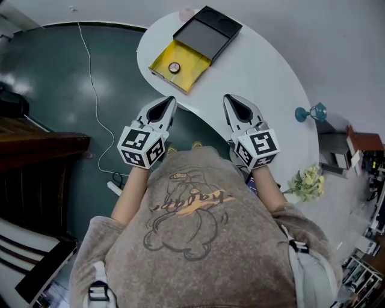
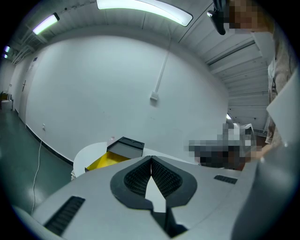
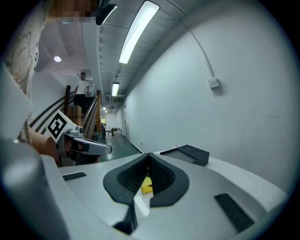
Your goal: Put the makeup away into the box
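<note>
An open box stands at the far end of the white table (image 1: 264, 72): a yellow tray (image 1: 180, 63) with a black lid part (image 1: 207, 33) behind it. A small round makeup item (image 1: 174, 68) lies in the yellow tray. Both grippers are held close to the person's chest, short of the table's near edge, pointing toward the box. My left gripper (image 1: 169, 100) is shut, its tips meeting with nothing between them (image 2: 151, 158). My right gripper (image 1: 229, 98) is also shut and empty (image 3: 149, 154). The left gripper view shows the yellow tray (image 2: 101, 161) and black lid (image 2: 126, 146) ahead.
A small pink object (image 1: 187, 13) sits behind the box. A teal stand (image 1: 313, 112) and pale flowers (image 1: 307, 182) are at the table's right side. A white cable (image 1: 90, 72) runs over the dark green floor; dark wooden furniture (image 1: 36, 144) stands at left.
</note>
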